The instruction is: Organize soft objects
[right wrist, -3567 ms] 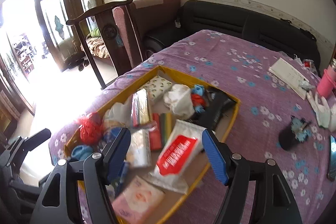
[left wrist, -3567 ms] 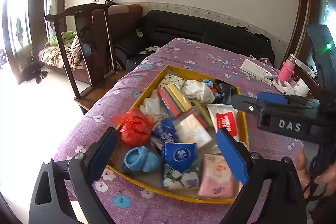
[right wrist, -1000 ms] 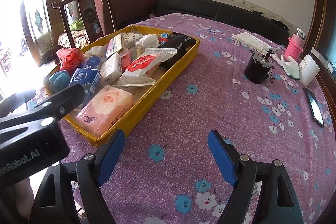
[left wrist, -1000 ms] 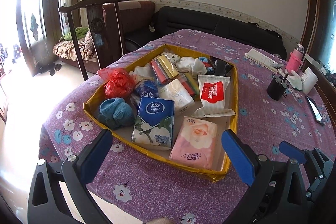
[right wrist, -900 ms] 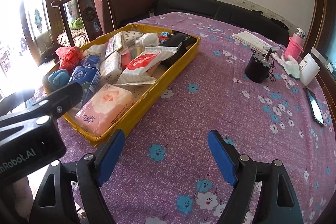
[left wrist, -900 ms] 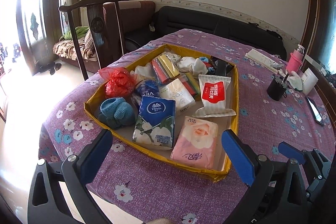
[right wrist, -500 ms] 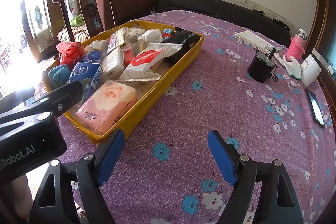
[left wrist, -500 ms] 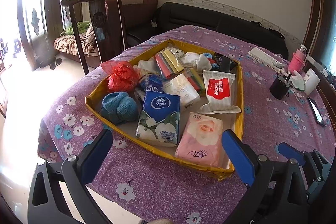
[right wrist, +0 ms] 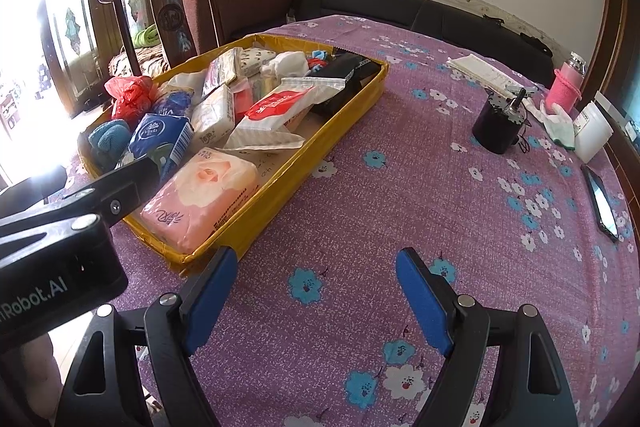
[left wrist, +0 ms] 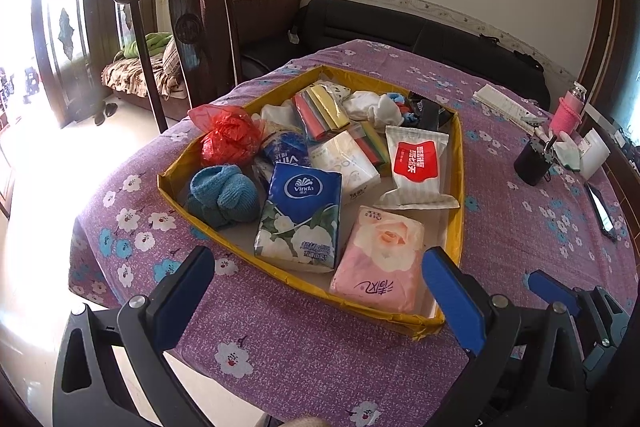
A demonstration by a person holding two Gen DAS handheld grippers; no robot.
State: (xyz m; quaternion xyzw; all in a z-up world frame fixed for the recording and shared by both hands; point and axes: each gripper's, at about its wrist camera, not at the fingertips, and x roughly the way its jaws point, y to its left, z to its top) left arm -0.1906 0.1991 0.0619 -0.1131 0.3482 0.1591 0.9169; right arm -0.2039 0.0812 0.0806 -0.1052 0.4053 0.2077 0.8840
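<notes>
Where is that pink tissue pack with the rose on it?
The pink tissue pack lies in the near right corner of the yellow tray, beside the blue Vinda pack; neither gripper touches it.

A yellow tray [left wrist: 460, 163] is seen at the centre of the frame on a purple flowered tablecloth [left wrist: 520, 219]. A pink tissue pack [left wrist: 380, 259] and a blue Vinda tissue pack [left wrist: 300, 215] are laid at its near edge, with a blue knitted item [left wrist: 222, 195] at their left. The left gripper [left wrist: 316, 291] is held with jaws wide apart and empty at the bottom of the frame.
</notes>
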